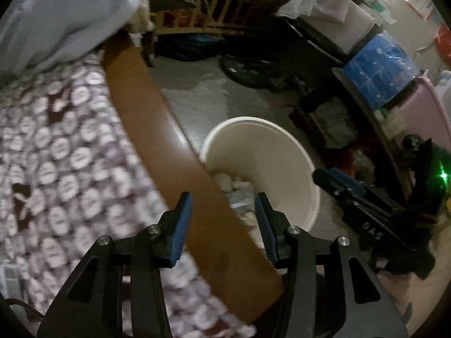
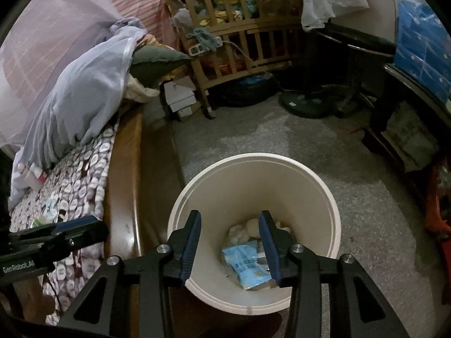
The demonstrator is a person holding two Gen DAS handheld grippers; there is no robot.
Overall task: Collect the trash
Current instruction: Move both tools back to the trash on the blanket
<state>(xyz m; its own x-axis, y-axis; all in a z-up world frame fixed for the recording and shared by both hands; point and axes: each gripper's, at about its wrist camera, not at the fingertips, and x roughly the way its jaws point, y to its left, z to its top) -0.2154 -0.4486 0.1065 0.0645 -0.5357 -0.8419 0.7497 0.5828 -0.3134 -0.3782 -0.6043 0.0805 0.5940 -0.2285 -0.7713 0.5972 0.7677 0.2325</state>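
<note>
While both unclenched and empty: left hand-held gripper (image 1: 222, 205) marked "GenRobot.AI", right hand-held gripper (image 2: 229, 225) "DAS".

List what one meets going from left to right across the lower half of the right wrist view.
left gripper → patterned blanket → brown wooden bed rail → white trash bin with a blue packet inside → grey floor → orange thing at the edge.
</note>
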